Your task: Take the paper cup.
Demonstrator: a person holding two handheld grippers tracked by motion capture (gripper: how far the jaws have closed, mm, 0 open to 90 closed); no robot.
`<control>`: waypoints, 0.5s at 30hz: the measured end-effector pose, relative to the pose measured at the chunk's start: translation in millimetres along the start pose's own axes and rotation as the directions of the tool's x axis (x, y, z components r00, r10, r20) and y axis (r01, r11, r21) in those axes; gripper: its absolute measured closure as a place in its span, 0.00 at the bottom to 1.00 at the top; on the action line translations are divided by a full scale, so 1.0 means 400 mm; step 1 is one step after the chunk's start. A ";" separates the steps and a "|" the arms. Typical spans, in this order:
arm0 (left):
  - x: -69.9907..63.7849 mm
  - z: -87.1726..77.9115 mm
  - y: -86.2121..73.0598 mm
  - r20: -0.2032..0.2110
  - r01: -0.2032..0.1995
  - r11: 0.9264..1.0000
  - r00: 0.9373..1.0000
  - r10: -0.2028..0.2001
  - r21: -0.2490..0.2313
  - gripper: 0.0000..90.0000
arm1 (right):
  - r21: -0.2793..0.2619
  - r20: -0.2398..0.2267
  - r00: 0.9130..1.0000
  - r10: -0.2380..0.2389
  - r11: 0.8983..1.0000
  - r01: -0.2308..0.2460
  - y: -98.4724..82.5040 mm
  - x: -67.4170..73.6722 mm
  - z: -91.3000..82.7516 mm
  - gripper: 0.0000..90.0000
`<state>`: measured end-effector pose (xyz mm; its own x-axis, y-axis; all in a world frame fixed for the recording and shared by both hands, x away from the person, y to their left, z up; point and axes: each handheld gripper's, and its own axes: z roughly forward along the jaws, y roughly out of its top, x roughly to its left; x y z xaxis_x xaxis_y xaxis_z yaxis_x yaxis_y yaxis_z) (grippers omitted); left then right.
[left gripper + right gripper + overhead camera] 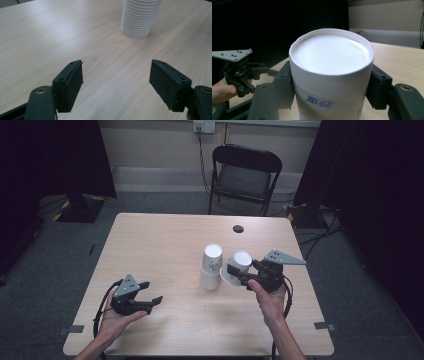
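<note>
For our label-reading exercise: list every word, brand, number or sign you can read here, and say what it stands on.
Nothing here can be read.
Blue print on the held paper cup: blurred, unreadable.
Greenish mark on the upside-down cup stack: too small to read.

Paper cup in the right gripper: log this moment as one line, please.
right gripper: shut on paper cup, tipped sideways | left gripper: open, empty | cup stack: upright on table

held paper cup (331, 82): white, blue printed motif
cup stack (140, 17): white, ribbed
table (165, 250): pale wood grain
folding chair (245, 175): black
</note>
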<state>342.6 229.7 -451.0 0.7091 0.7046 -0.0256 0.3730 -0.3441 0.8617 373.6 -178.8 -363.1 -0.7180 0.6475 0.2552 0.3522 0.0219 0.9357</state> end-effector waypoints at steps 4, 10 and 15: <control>-0.015 0.001 0.027 0.026 -0.026 0.999 0.999 0.027 -0.027 0.30 | 0.031 -0.017 1.000 0.005 1.000 -0.005 -0.015 0.011 0.011 0.40; -0.057 0.031 0.078 0.073 -0.087 0.994 0.993 0.092 -0.071 0.30 | 0.064 -0.062 0.998 0.002 0.998 0.002 -0.027 0.036 0.027 0.40; -0.108 0.071 0.120 0.143 -0.127 0.989 0.980 0.136 -0.073 0.34 | 0.075 -0.079 0.997 0.012 0.997 -0.006 -0.039 0.048 0.036 0.40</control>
<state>346.7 165.1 -423.0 0.8316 0.5550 0.0200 0.2352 -0.3847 0.8926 362.8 -155.7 -376.3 -0.7591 0.5855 0.2846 0.4002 0.0750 0.9133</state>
